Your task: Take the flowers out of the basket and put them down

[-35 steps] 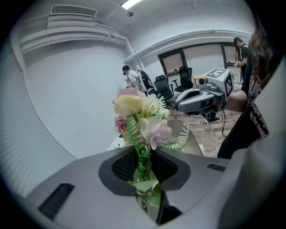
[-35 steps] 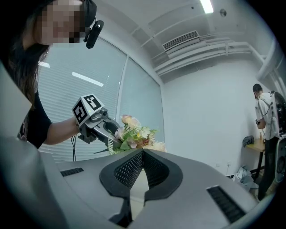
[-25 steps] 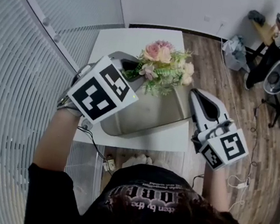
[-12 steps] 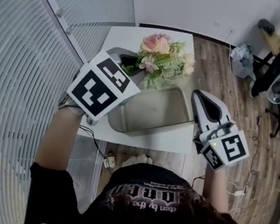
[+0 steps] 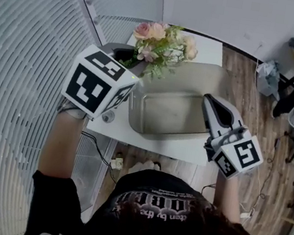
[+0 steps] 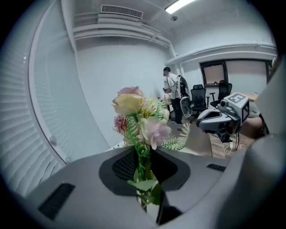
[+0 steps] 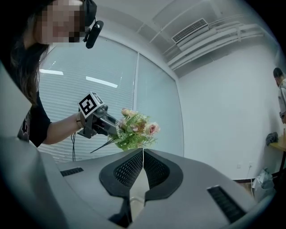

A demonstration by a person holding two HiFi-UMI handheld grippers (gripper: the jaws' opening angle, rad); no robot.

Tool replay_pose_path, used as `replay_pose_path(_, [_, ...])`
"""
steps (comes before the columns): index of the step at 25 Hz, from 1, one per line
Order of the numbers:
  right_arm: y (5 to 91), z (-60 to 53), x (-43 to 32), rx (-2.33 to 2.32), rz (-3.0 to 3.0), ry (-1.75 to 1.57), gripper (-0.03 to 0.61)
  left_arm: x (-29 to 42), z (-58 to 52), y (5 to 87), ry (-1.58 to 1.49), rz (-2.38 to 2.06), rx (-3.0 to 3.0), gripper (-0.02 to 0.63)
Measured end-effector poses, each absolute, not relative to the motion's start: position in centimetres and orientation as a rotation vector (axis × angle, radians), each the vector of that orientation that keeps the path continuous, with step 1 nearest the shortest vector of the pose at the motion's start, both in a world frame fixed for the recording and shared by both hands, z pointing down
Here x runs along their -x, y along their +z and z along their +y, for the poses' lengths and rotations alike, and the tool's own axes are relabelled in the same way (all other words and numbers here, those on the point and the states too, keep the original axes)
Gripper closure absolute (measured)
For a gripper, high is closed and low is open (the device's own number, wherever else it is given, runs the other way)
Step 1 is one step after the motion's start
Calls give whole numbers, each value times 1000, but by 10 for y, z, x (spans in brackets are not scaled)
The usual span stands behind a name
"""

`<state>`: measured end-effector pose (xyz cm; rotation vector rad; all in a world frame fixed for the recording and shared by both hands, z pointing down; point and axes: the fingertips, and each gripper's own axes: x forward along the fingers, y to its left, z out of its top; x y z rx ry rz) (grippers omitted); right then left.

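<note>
Two grippers: the left gripper (image 6: 144,179) pinches the flower bouquet (image 5: 163,43) by its stems, clear of the steel basin (image 5: 175,113) over the white table (image 5: 212,44), ready for gentle lowering, while the right gripper (image 7: 142,156) sits pressed together, empty.

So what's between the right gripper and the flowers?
The metal basket, empty. In the head view it lies between the right gripper and the flowers, which the left gripper holds by the stems.
</note>
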<state>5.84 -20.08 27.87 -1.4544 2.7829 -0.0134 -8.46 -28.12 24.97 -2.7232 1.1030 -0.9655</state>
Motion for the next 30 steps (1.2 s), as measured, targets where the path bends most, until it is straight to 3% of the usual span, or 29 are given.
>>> replay_pose_path(7, [276, -198, -72, 1301, 2838, -7, 549, 99, -272, 241, -944, 1369, 2669, 540])
replay_pose_path(18, [267, -210, -16, 1187, 2904, 29, 549, 196, -272, 271, -933, 1670, 2622, 540])
replay_pose_path(30, [264, -214, 0, 1177, 2918, 102, 549, 238, -287, 359, -908, 1861, 2699, 540])
